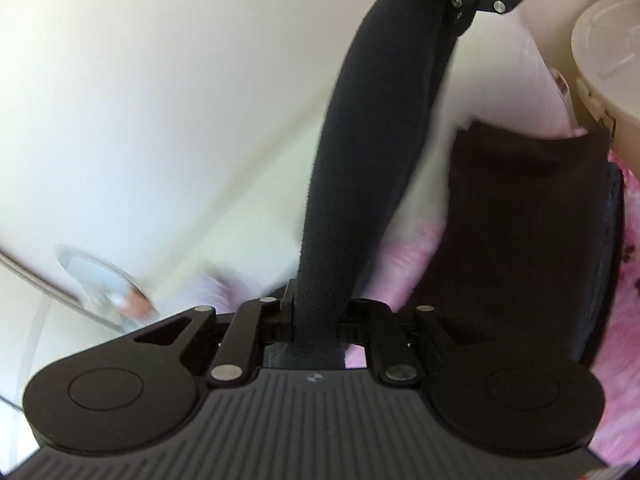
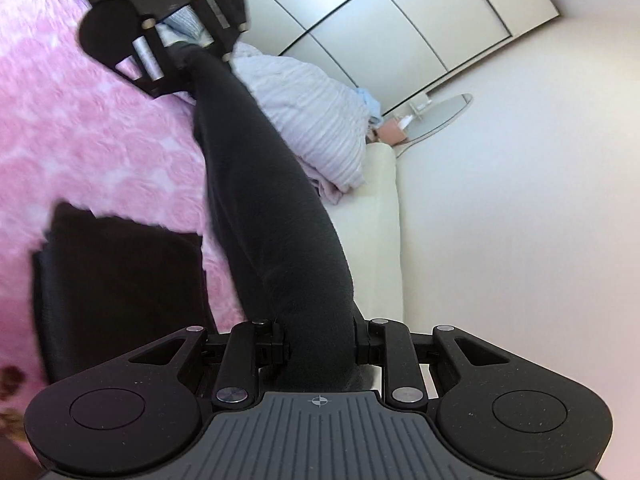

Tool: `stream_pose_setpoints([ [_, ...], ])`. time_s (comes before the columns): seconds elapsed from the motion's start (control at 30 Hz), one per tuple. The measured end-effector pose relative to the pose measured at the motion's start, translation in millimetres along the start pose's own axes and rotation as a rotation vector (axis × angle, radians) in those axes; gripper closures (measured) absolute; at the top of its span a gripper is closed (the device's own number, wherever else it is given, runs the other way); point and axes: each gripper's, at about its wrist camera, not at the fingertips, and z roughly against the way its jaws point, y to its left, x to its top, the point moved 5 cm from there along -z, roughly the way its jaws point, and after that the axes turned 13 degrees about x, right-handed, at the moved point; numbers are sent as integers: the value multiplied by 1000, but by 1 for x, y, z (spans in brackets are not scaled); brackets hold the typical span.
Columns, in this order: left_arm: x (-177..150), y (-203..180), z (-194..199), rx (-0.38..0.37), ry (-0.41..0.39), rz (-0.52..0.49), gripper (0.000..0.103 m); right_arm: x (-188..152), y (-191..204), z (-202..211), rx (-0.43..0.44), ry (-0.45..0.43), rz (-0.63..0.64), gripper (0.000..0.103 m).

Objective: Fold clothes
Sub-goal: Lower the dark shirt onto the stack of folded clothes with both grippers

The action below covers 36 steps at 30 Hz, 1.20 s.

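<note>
Two grippers hold one black garment point(image 2: 264, 216) stretched between them like a thick band above the pink blanket point(image 2: 80, 120). The right gripper point(image 2: 320, 350) has its jaws pressed in against one end of the cloth, which bunches between them. The left gripper point(image 1: 316, 320) is clamped on the other end in the same way, and it also shows at the top of the right wrist view, closed on the far end of the cloth. Beside the band lies a stack of dark folded clothes point(image 2: 120, 280) on the blanket. Just beyond the band, a striped pale cushion point(image 2: 312, 120) rests at the edge of a cream sofa point(image 2: 380, 220). White wardrobe doors point(image 2: 400, 20) stand behind.
</note>
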Motion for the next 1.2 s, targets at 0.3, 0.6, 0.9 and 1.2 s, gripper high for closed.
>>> stream_pose_setpoints([
  [0.3,-45,-156,-25,-76,103,-144,86,-111,104,-72,146,39,97,73],
  [0.6,-38,-148,-27,-39,82,-179,91,-104,77,-66,105,75,103,77],
  [0.9,-54,-181,-29,-47,54,-282,86,-124,114,-72,74,131,139,77],
  [1.2,-54,-153,-26,3,44,-266,89,-130,106,-52,80,142,-9,81],
])
